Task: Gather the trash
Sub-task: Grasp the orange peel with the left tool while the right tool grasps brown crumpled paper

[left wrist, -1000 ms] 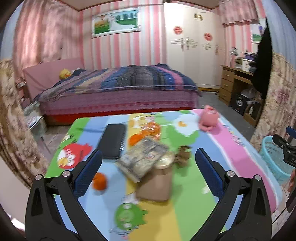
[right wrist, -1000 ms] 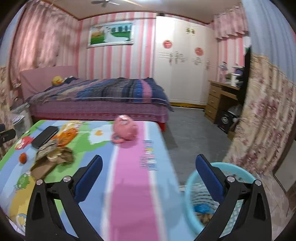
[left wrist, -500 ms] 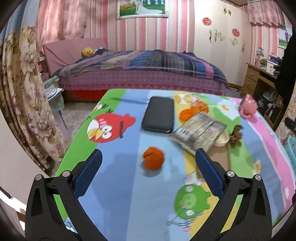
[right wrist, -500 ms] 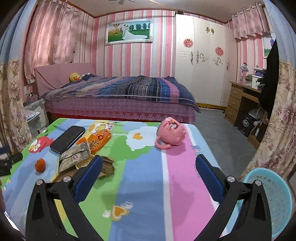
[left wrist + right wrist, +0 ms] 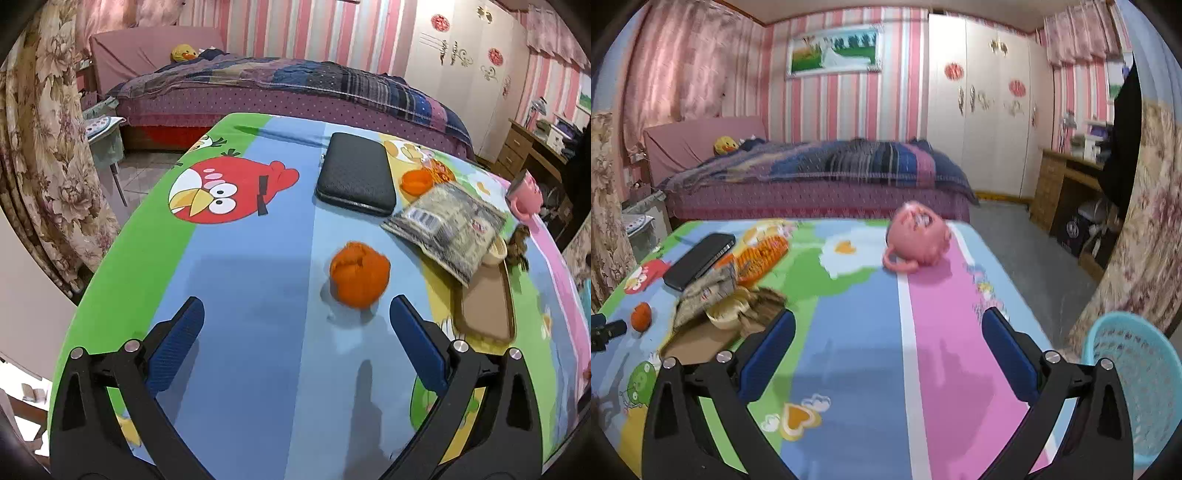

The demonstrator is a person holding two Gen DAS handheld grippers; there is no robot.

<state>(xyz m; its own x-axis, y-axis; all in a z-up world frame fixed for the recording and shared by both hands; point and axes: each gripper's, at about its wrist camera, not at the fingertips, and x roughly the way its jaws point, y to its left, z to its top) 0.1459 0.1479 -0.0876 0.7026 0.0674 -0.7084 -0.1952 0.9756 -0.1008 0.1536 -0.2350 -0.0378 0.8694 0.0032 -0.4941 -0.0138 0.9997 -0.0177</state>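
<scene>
An orange crumpled ball of peel [image 5: 359, 274] lies on the cartoon tablecloth [image 5: 236, 280], just ahead of my open left gripper [image 5: 295, 345], nearer its right finger. A grey snack wrapper [image 5: 448, 225] rests partly on a brown paper bag [image 5: 485, 306] to the right, with an orange wrapper [image 5: 424, 177] behind. My right gripper [image 5: 888, 352] is open and empty over the blue and pink stripes. The peel [image 5: 641, 316], wrappers [image 5: 705, 291] and bag [image 5: 698, 339] lie to its left. A turquoise basket [image 5: 1137, 384] stands on the floor at right.
A black case [image 5: 356, 173] lies at the table's far middle. A pink cup [image 5: 918, 236] lies on its side at the far right of the table. A bed [image 5: 820, 181] stands behind, a wooden desk [image 5: 1067, 188] at right, floral curtains at both sides.
My left gripper has swung left and come down close to the orange peel, which now sits just ahead of its fingers. My right gripper has turned from the basket toward the table.
</scene>
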